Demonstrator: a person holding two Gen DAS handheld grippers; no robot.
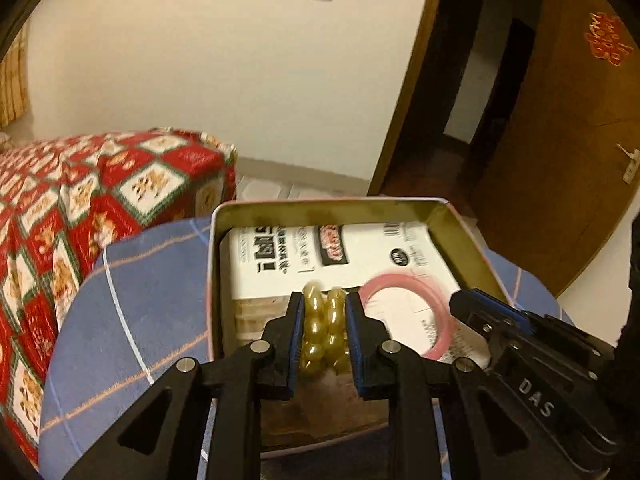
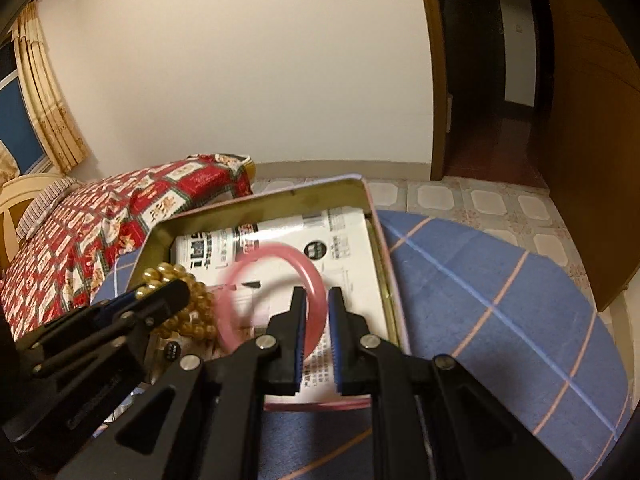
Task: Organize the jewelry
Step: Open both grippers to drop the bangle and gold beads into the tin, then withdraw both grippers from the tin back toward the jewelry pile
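Observation:
An open metal tin (image 1: 456, 220) stands on a blue checked surface, with white printed packets inside. My left gripper (image 1: 323, 300) is shut on a gold bead bracelet (image 1: 322, 328) and holds it over the tin's near left part. My right gripper (image 2: 316, 296) is shut on the rim of a pink bangle (image 2: 276, 250) held over the tin's middle. The bangle also shows in the left wrist view (image 1: 404, 280), with the right gripper (image 1: 460, 300) beside it. The bead bracelet (image 2: 188, 304) and left gripper (image 2: 176, 286) show at the left of the right wrist view.
The tin (image 2: 380, 240) sits on a round blue checked cushion or stool (image 2: 500, 300). A bed with a red patterned quilt (image 1: 80, 200) lies to the left. A wooden door (image 1: 560, 140) and a doorway are on the right, tiled floor beyond.

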